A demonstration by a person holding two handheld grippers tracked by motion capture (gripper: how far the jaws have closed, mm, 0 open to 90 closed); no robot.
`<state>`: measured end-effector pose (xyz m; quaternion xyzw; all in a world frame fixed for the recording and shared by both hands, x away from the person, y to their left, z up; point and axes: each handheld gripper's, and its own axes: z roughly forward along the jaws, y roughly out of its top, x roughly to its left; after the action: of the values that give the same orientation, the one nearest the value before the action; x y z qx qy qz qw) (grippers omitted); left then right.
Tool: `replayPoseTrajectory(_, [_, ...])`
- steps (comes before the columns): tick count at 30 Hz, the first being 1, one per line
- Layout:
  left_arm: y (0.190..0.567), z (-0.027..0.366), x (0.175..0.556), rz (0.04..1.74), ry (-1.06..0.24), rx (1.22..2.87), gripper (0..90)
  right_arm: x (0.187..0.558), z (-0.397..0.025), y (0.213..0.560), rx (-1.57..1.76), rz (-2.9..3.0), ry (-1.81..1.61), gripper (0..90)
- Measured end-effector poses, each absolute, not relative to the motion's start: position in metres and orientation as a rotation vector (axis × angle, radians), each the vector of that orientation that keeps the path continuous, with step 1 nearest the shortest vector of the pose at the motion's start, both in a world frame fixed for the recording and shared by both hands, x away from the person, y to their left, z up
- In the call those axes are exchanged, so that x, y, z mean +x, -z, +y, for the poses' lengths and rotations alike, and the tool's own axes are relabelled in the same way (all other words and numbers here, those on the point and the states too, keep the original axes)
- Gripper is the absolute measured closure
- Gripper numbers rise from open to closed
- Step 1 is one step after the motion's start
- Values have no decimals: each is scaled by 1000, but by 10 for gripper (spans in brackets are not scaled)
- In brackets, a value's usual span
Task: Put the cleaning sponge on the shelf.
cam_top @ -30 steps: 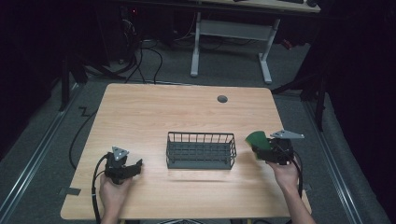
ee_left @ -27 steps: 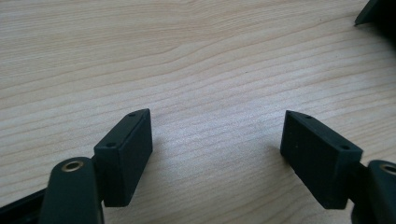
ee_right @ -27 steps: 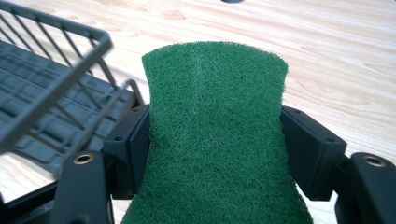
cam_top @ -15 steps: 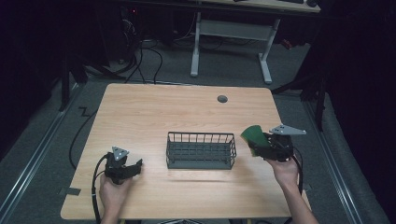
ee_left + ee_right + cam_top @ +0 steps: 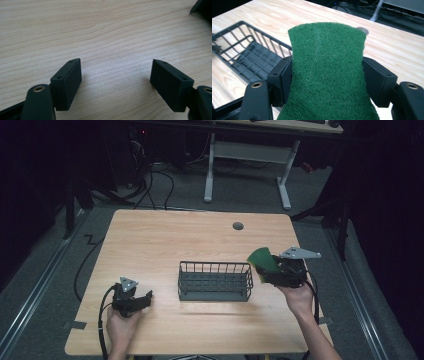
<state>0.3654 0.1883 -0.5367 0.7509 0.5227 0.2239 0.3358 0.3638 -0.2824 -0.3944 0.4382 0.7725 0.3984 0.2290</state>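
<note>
A green scouring pad [image 5: 327, 72] is pinched between the jaws of my right gripper [image 5: 327, 77], which is shut on it. In the high view that pad [image 5: 262, 260] sticks up from the right gripper [image 5: 274, 272], lifted off the table just past the right end of a dark wire basket [image 5: 215, 281]. The same basket [image 5: 244, 55] lies down and to the left in the right gripper view and holds nothing. My left gripper [image 5: 142, 299] rests low over the table's front left, jaws wide apart on bare wood [image 5: 115, 72].
A round cable grommet [image 5: 238, 226] sits in the table's [image 5: 165, 235] far right part. Cables run over the floor behind the table, where a white desk frame [image 5: 247, 165] stands. The table's right edge lies close beside my right hand.
My right gripper has carried the green pad a little to the left, toward the basket's right end. The left gripper has stayed where it was.
</note>
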Motion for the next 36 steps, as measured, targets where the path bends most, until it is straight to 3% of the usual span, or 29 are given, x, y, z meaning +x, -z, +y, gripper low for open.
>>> replayPoseTrajectory(15, [537, 188, 365, 1363, -584, 1958, 256, 385, -222, 404, 1075, 2265, -1065, 312])
replayPoseTrajectory(36, [537, 188, 365, 1364, -584, 1958, 256, 393, -200, 426, 1037, 2311, -974, 311])
